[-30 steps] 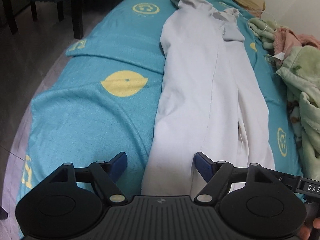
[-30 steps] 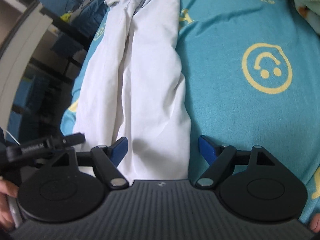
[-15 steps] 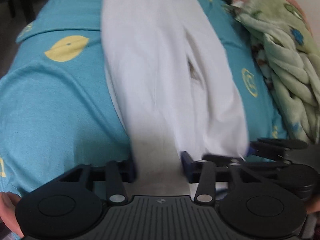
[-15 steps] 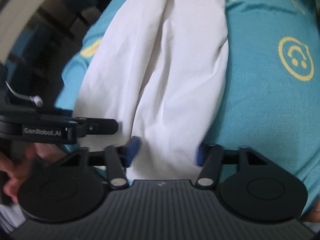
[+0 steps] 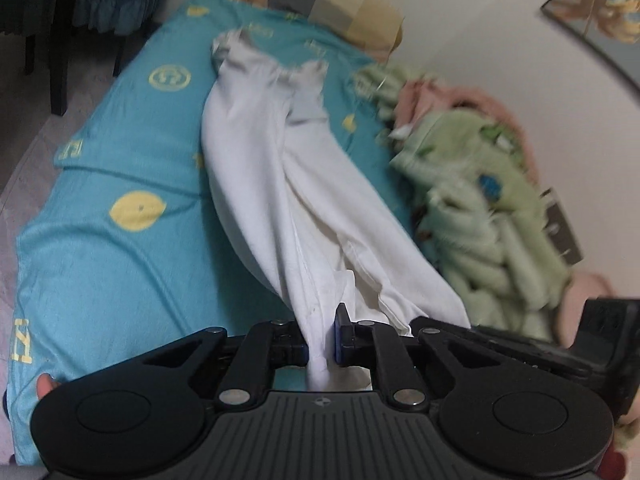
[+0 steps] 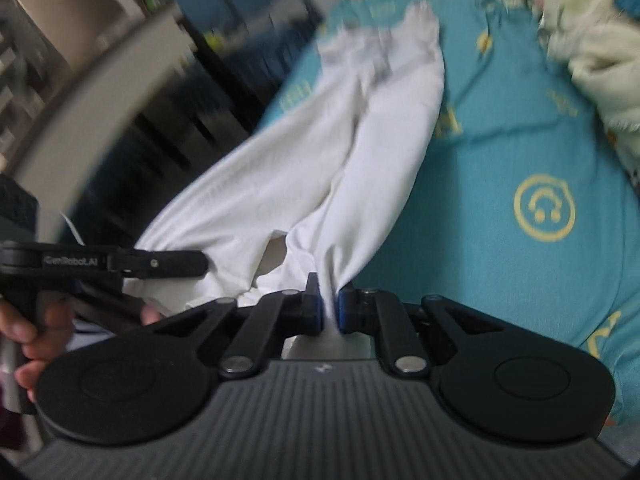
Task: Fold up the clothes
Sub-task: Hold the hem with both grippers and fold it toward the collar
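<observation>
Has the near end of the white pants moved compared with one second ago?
Yes. The white pants near end, then flat on the teal bedspread, is now lifted off it, pinched in the left gripper and right gripper.

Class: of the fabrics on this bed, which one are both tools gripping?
The white trousers. The left tool and right tool pinch its near end; the green blanket lies untouched beside it.
</observation>
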`<state>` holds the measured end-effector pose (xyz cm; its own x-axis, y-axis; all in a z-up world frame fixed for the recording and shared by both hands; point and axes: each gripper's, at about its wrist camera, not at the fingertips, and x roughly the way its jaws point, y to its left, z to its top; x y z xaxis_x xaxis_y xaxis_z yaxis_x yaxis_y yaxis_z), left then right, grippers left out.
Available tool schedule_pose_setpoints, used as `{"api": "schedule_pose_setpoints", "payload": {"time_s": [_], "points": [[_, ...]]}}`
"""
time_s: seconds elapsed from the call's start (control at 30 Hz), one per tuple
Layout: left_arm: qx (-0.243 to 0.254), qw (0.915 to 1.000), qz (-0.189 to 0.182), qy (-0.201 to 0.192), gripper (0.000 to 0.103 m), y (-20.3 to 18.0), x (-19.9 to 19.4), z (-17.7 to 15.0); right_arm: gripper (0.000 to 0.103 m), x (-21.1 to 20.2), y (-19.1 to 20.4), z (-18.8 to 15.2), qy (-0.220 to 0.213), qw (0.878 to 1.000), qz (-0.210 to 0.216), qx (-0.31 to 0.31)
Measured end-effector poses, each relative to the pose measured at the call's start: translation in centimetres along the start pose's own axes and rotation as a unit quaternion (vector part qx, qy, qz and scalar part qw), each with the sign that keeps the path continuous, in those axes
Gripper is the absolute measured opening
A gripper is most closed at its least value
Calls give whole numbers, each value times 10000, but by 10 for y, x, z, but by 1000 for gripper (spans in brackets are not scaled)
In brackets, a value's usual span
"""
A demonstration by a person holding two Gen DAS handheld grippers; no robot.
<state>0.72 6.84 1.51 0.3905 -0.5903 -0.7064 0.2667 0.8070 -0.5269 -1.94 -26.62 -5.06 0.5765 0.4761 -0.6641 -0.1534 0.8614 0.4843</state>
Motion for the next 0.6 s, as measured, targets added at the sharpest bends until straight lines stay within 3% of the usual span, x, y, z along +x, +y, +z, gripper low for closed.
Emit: {"api": "schedule_pose_setpoints", "payload": {"time_s": [0.13, 0.27, 0.47, 0.6], "points": [[178, 9995, -90, -261, 11, -37, -47, -6, 11, -43, 14, 6, -417, 9988, 265, -71], [179, 9994, -8, -281, 10, -55, -76, -44, 11, -77, 25, -18, -569, 9974, 361, -236], [10, 10000, -27, -61, 10, -43, -98, -132, 11, -108, 28, -85, -611, 9967, 432, -299], [26, 9999, 49, -141, 11, -40, -103, -130, 11, -112, 24, -99, -589, 9968, 524, -122]]}}
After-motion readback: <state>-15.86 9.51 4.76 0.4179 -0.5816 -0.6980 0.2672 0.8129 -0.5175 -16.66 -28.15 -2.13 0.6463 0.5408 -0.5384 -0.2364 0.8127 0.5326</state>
